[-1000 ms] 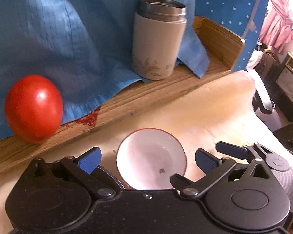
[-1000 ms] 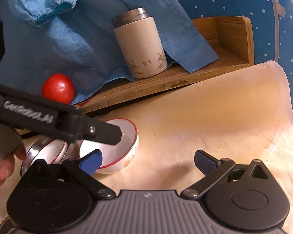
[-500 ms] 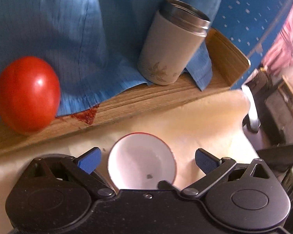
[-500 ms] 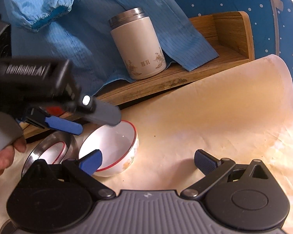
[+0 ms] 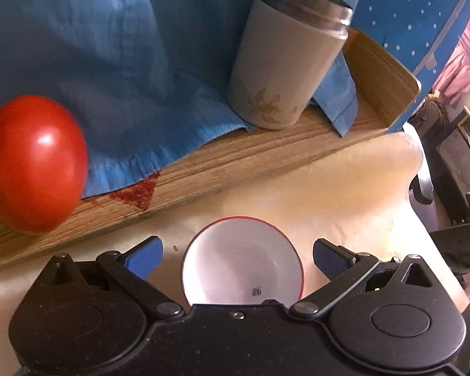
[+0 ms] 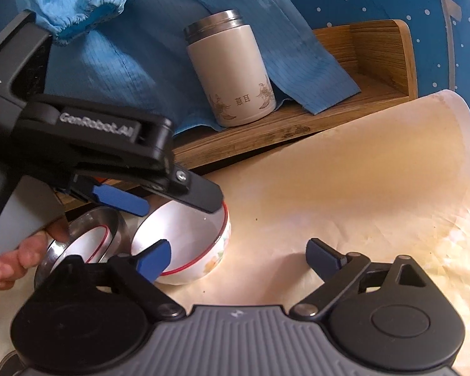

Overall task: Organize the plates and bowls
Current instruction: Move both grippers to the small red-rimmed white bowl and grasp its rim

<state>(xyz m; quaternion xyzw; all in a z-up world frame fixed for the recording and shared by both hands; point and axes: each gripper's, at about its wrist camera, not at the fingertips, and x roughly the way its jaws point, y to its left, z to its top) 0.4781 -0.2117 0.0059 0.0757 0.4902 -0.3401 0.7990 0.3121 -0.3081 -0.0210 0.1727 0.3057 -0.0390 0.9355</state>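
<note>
Right now your left gripper [image 5: 238,252], jaws wide w/ nothing pinched, sits directly over the white red-rimmed ceramic bowl [image 5: 242,261] on the cream table cover, rim betw. both pads, far nearer than your unclenched, empty right gripper [image 6: 238,255].

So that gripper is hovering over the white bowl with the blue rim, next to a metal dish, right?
Nearly. The white bowl's rim is red, not blue, as the left wrist view shows. The left gripper does hover over it, beside the metal dish.
</note>
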